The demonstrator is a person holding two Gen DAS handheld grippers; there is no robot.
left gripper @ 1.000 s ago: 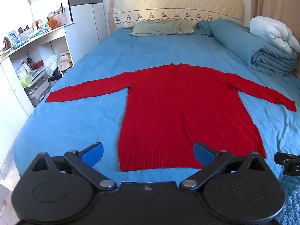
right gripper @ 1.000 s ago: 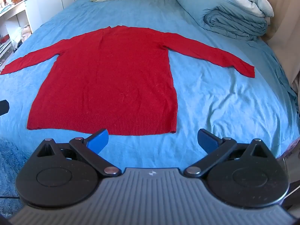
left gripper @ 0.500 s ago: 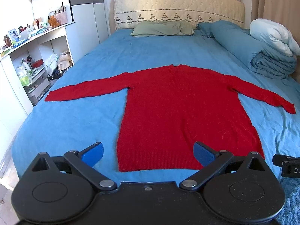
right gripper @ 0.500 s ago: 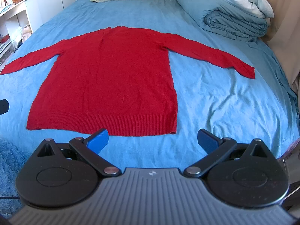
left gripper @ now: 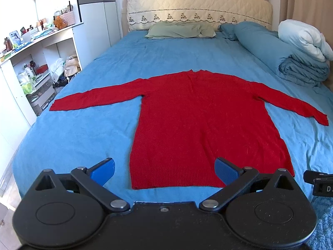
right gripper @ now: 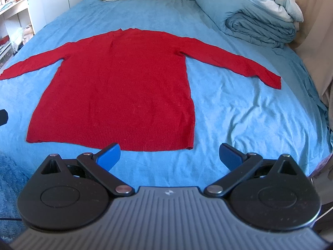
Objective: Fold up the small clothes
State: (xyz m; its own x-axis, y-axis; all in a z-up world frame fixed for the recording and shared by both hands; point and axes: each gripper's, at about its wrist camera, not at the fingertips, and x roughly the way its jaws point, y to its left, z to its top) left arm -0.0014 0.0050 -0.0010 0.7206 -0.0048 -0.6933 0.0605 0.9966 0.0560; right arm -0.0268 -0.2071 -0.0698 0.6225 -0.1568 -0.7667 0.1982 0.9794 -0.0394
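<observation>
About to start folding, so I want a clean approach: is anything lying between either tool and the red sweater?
Nothing visible is. Only bare blue bedsheet separates the open right tool and open left tool from the red sweater and its hem. The rolled duvet sits off by the far right edge.

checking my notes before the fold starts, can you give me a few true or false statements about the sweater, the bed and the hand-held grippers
1. The red sweater lies flat with both sleeves spread out. True.
2. The left hand-held gripper is shut on the hem. False: its jaws stand open, holding nothing.
3. The right hand-held gripper is open, short of the hem. True.
4. The sweater is already folded in half. False: it is fully unfolded.
5. A rolled blue duvet sits on the blue bed beyond the sweater's right sleeve. True.
</observation>
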